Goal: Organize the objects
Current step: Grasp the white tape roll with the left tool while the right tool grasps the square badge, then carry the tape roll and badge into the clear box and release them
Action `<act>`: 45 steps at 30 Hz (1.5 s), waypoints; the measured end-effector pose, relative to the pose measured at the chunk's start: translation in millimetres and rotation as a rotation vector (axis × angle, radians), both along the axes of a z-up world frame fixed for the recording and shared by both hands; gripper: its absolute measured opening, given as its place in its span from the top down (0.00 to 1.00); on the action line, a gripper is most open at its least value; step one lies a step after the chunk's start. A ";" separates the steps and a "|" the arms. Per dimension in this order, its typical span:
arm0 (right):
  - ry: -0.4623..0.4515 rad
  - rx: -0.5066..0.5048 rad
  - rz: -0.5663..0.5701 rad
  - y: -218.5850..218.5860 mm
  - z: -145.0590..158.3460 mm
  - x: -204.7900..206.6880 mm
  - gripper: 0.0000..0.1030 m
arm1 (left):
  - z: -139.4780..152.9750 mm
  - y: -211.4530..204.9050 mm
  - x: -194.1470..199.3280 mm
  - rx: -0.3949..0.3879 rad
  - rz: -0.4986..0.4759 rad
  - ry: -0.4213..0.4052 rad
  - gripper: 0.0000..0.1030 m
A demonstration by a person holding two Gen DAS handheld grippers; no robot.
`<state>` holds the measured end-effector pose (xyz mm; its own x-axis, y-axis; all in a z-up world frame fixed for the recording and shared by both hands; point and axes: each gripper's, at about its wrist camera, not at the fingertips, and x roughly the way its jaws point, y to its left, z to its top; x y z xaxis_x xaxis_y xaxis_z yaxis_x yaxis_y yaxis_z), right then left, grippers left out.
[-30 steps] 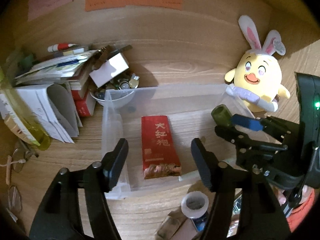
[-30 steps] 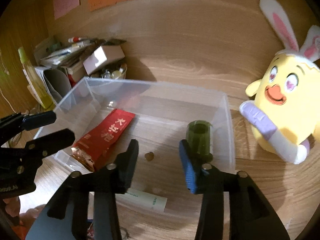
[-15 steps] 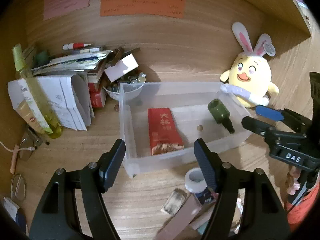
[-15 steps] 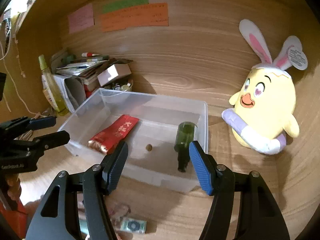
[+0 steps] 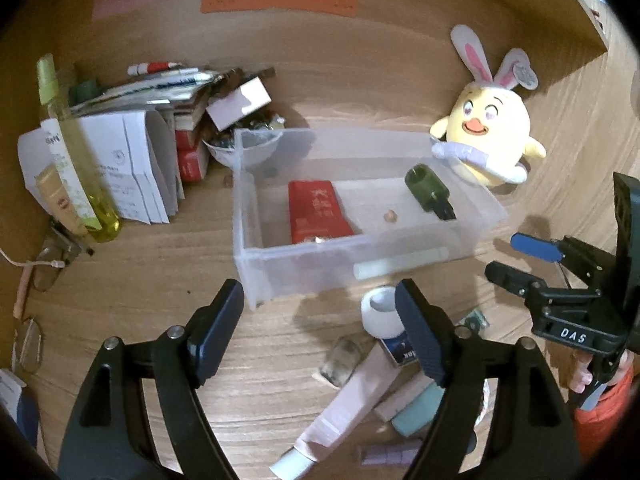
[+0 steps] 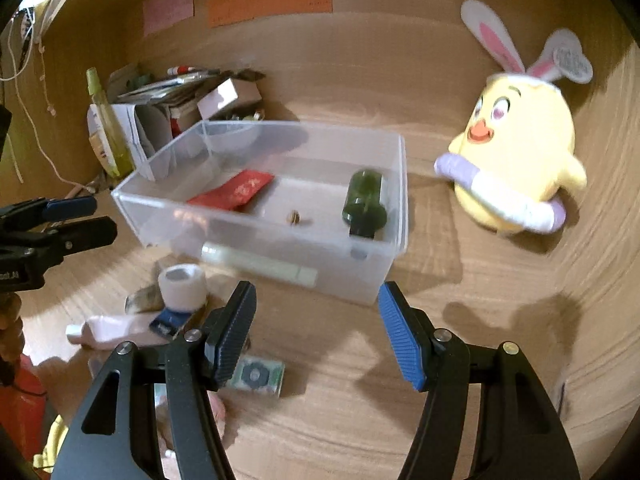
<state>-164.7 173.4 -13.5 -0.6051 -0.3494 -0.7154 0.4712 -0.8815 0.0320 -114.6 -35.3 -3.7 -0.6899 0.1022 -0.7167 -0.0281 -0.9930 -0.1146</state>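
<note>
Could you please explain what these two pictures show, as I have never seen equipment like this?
There is no robot here: a person holds a hand-held claw in each hand, and a camera on each one looks forward along its two fingers. One picture comes from the left claw, whose jaws are opening with nothing between them. The other comes from the right claw, open and empty too. Each view also catches the other claw at its edge.

On the wooden desk stands a clear plastic box holding a red packet and a green bottle. In front of it lie a roll of white tape, a pink tube and other small things. A yellow plush toy sits to the right.
</note>
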 end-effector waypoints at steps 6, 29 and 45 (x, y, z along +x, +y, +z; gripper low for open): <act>-0.069 0.021 0.006 0.0 -22.2 3.2 0.42 | -14.8 12.4 -9.1 0.014 -0.023 -0.041 0.24; -0.155 0.030 0.102 -13.7 -41.0 19.6 0.42 | -46.6 46.5 -37.5 0.010 -0.091 -0.140 0.32; -0.110 0.015 0.070 -9.5 -35.8 17.5 0.70 | -53.5 51.1 -44.1 0.029 -0.096 -0.150 0.62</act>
